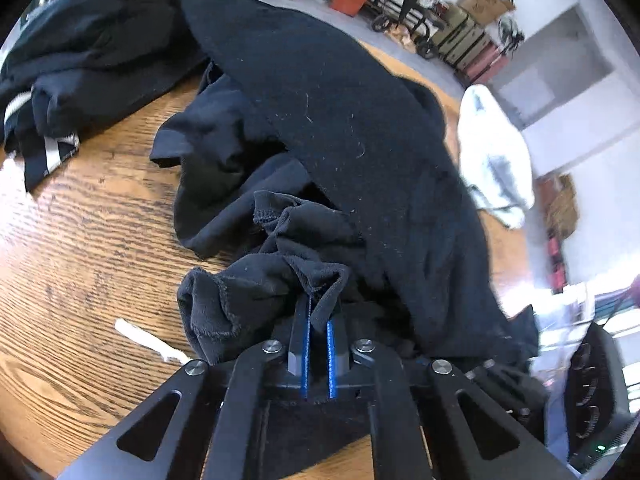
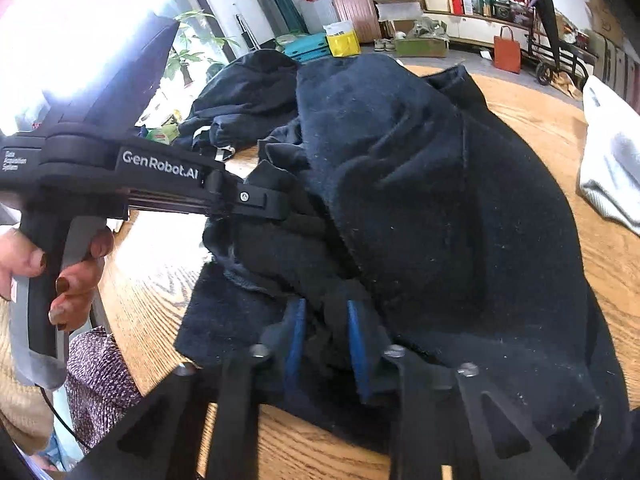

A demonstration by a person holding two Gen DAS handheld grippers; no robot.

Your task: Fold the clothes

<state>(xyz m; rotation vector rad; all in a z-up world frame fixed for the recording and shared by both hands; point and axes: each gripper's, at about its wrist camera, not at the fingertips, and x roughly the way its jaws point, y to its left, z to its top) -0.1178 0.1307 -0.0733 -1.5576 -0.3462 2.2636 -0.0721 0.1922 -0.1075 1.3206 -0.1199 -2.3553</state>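
Left gripper [image 1: 318, 312]: clamped on bunched hem of black garment [image 1: 340, 128], 6 o'clock. Right gripper [image 2: 326, 320]: gripping another fold, same garment heaped mid-table [image 1: 80, 220]. Dark pile [image 1: 80, 48], 11 o'clock. Risk: thin pinches slipping, or layers tangling, if lifted unevenly.

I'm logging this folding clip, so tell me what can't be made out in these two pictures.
- Left view: the left tongs' tips, buried in the black garment.
- Right view: what the right tongs pinch; dark folds, motion blur.
- Left view: the white cloth, blurred, type unclear.
- Both views: the table under the clothes.
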